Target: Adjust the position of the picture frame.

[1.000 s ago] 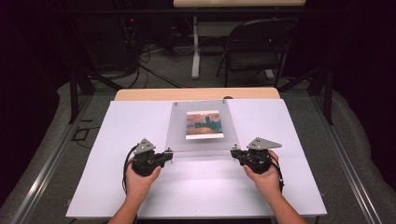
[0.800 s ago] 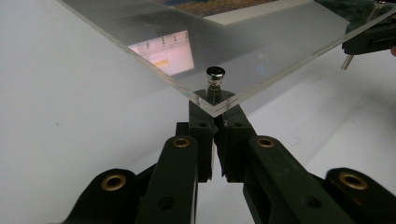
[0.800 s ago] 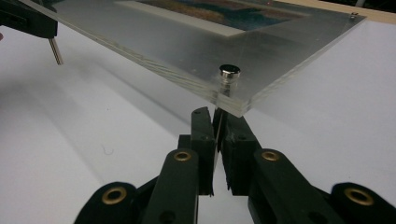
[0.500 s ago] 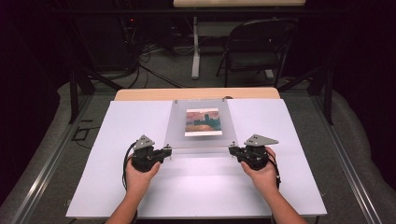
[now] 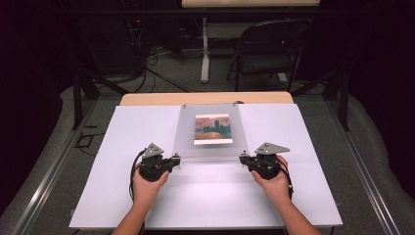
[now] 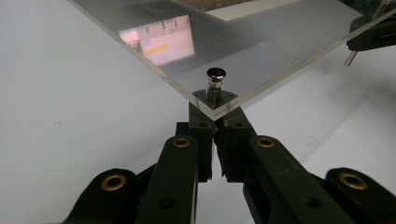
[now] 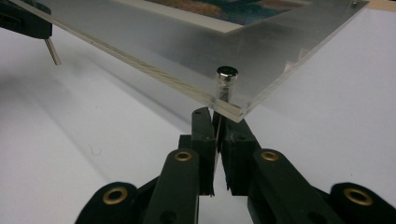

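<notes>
The clear acrylic frame (image 5: 209, 132) with its picture lies mid-table, long axis running away from me, near edge lifted. My left gripper (image 5: 172, 161) is clamped tight at its near-left corner pin (image 6: 216, 77), my right gripper (image 5: 243, 159) likewise at the near-right corner.

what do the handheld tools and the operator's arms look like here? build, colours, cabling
Both tools are matte black. The left tool and right tool each carry a grey three-cornered plate on top. Seen close in the gripper views, each has two black linkage arms with brass-coloured pivot bushings, ending in blocky black fingers. A black cable loops from the left tool. Forearms are bare, no sleeves or gloves in frame.
</notes>
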A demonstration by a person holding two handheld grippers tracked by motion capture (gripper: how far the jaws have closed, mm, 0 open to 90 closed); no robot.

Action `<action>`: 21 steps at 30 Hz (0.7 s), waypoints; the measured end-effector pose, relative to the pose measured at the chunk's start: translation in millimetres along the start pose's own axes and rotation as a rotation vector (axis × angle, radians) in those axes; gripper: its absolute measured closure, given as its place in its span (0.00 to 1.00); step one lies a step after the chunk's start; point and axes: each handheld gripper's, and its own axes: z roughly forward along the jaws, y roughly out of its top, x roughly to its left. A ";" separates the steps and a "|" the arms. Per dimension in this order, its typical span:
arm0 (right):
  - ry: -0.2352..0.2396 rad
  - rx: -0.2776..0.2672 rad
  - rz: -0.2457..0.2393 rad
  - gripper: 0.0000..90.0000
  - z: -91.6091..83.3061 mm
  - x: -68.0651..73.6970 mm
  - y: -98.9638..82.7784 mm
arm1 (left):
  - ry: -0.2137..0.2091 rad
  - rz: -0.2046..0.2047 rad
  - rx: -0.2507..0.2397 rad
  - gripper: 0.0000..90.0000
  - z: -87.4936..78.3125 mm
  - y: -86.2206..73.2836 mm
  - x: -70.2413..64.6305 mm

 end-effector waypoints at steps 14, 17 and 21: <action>-0.007 0.045 -0.006 0.94 4.4 1.5 -6.0 | 0.011 0.004 0.042 0.95 4.5 -5.5 0.0; -0.009 0.055 -0.005 0.94 5.1 1.7 -6.3 | 0.017 0.002 0.056 0.95 5.3 -5.8 -0.6; -0.010 0.080 -0.009 0.94 6.5 1.5 -6.6 | 0.018 0.004 0.076 0.95 6.8 -6.0 -0.7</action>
